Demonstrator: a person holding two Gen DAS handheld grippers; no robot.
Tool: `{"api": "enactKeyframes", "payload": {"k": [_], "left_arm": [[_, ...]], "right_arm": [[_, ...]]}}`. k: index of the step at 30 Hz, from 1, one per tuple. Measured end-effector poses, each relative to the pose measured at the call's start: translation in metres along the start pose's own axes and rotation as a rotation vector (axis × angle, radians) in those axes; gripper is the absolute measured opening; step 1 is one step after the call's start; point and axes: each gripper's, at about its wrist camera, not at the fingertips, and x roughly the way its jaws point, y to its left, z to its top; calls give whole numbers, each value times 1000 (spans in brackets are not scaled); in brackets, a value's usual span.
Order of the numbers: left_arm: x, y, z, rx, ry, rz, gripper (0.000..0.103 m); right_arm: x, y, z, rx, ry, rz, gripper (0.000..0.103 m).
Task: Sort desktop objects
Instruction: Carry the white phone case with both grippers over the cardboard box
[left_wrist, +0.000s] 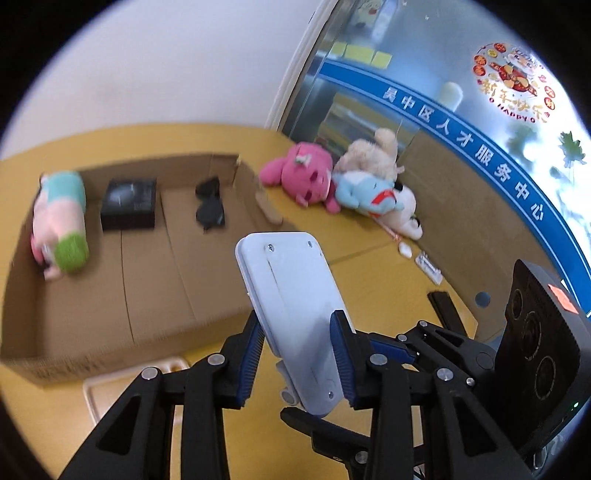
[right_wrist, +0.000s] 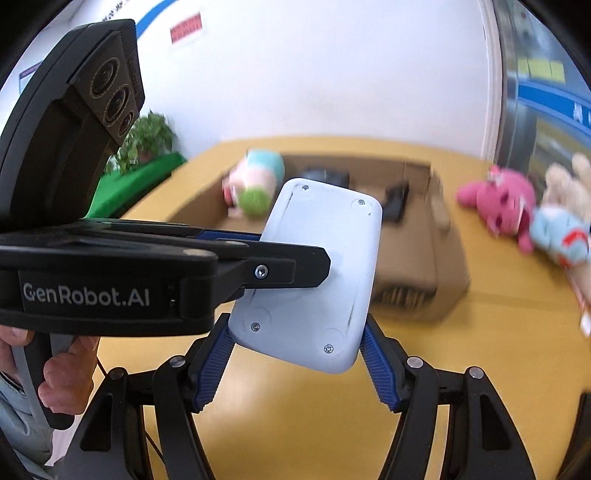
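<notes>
My left gripper (left_wrist: 297, 354) is shut on a flat white device (left_wrist: 291, 314), held above the yellow table with its screwed back showing. In the right wrist view the left gripper (right_wrist: 295, 254) clamps the white device (right_wrist: 317, 280) from the left. My right gripper (right_wrist: 295, 369) is open, its blue pads (right_wrist: 380, 373) on either side of the device's lower edge. The cardboard box (left_wrist: 110, 288) holds a pink-and-green plush (left_wrist: 59, 218), a black box (left_wrist: 129, 203) and black sunglasses (left_wrist: 210, 206).
A pile of plush toys, pink (left_wrist: 303, 177), blue (left_wrist: 365, 192) and beige (left_wrist: 373, 151), lies by the glass wall. Small white items (left_wrist: 428, 266) and a black object (left_wrist: 447, 306) lie on the table (left_wrist: 369, 280). A cream tray (left_wrist: 110, 391) sits before the box.
</notes>
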Motion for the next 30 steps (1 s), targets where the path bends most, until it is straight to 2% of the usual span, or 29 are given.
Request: {"api": "enactKeyframes", "payload": {"k": [4,9,13,15,19,23,30], "left_arm": [[-10,8,43,-2,-56,-8,36],[-22,16,86,24,-114,31,35],[-14,34,117,-8,-126,21,35],[-1,45,130,-26,-105,18,35],[35,62,144,-42,-45,12,35],[85,81,145,-85,33,-2,33],[174,115,117,-212,205,-67,32]], "right_arm": [[-2,-5,49,-25,-61,5,65],[6,-11,106,-69,-104,10,65],[24,-27,144,-50,-99,37,65],[37,-35,153,-33,-89,41,65],[73,-58,158,-5,-43,36,65],[111,-88,148,54,31,51,65],[168,-130,108,158,191,60,65]]}}
